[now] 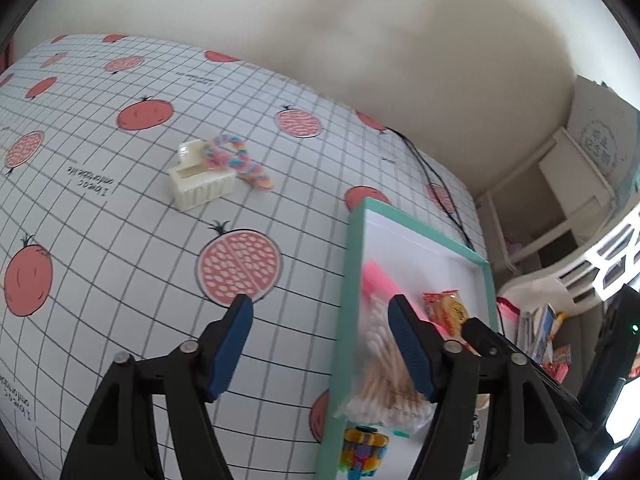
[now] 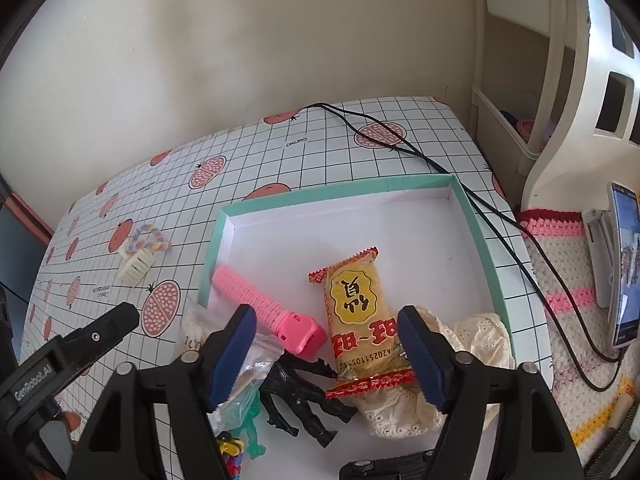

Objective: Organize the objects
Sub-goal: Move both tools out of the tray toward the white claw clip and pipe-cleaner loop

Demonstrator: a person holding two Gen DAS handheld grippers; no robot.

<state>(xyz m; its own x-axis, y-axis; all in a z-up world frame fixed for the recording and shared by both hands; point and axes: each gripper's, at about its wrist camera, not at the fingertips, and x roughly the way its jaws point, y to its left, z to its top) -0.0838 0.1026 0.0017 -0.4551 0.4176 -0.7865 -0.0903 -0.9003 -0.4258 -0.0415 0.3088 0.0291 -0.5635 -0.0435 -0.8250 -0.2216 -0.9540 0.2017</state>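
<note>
The left gripper (image 1: 320, 316) stands open and empty, its two blue pads wide apart above the cloth (image 1: 120, 240) and the tray's left rim. The right gripper (image 2: 326, 328) is likewise open and holds nothing, hanging over the tray (image 2: 476, 248).

Inside the tray lie one pink roller (image 2: 260, 304), one yellow snack pack (image 2: 360, 312), one black figure (image 2: 304, 396), one cream lace cloth (image 2: 476, 336), one bag of cotton swabs (image 1: 384, 384) and one bright block toy (image 1: 362, 452). A green figure (image 2: 252, 428) lies at 7 o'clock from the black one.

Still outside, at 10 o'clock from the tray, sit one cream hair clip (image 1: 200, 186) and one pastel scrunchie (image 1: 240, 160), touching each other.

Only the right view shows the black figure, the lace, the green figure, one black cable (image 2: 440, 168) and one phone (image 2: 624, 264) at 3 o'clock. The left view alone shows the swab tips clearly.
</note>
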